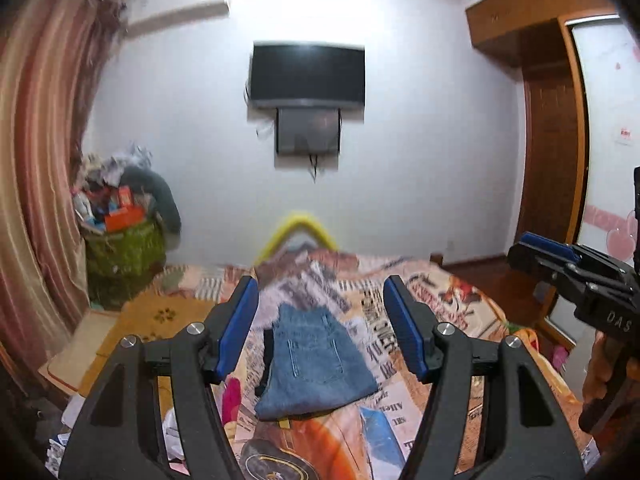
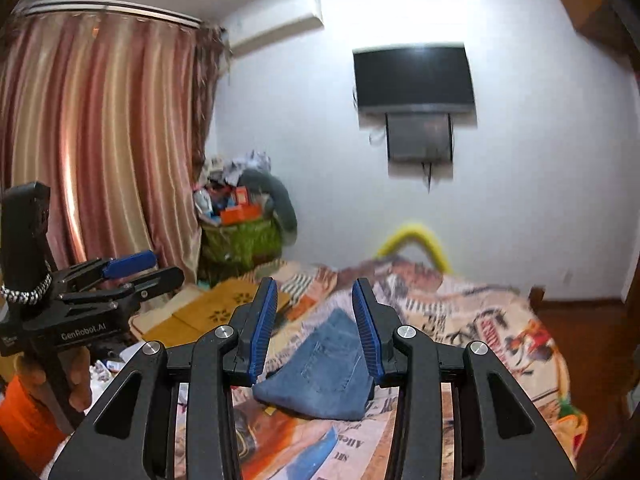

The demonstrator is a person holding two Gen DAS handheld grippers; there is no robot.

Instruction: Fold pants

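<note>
The blue denim pants (image 1: 314, 364) lie folded into a compact bundle on the bed, back pocket up; they also show in the right wrist view (image 2: 324, 376). My left gripper (image 1: 320, 320) is open and empty, held above the pants. My right gripper (image 2: 314, 322) is open and empty, also raised above the pants. The right gripper shows at the right edge of the left wrist view (image 1: 576, 272). The left gripper shows at the left of the right wrist view (image 2: 120, 276).
The bed carries a newspaper-print bedspread (image 1: 424, 328). A yellow curved bar (image 1: 298, 228) stands at its far end. A green basket heaped with clutter (image 1: 124, 240) sits by the striped curtain (image 2: 100, 140). A TV (image 1: 308, 74) hangs on the wall. A wooden wardrobe (image 1: 552, 140) stands right.
</note>
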